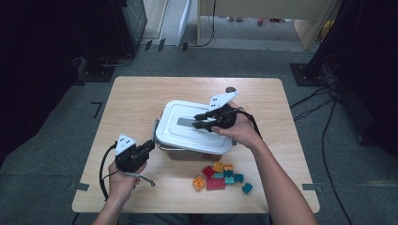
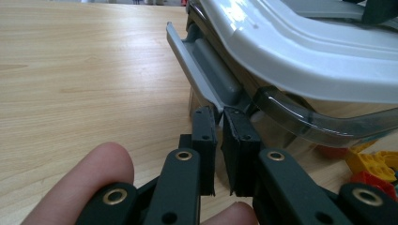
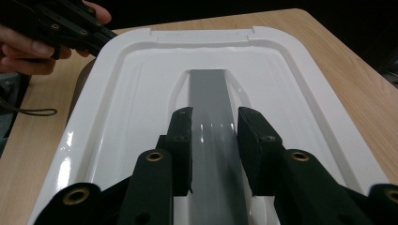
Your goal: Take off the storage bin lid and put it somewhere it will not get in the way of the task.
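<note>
A smoky plastic bin (image 1: 187,153) with a white lid (image 1: 183,133) stands mid-table. My right gripper (image 1: 199,121) lies on top of the lid, its jaws closed on either side of the grey lid handle (image 3: 209,89), pads against it (image 3: 214,117). My left gripper (image 1: 151,143) is at the bin's left end. Its jaws (image 2: 219,115) are nearly together, pinching the lower lip of the grey latch (image 2: 197,61), which stands swung out from the bin wall (image 2: 300,122). In the right gripper view the left gripper (image 3: 70,23) and its hand sit at the top left.
Several coloured bricks (image 1: 220,176) lie loose in front of the bin, near the table's front edge (image 2: 371,164). A small dark round object (image 1: 230,89) sits behind the bin. Bare wood (image 1: 136,103) stretches to the left and back. Cables and dark equipment ring the table.
</note>
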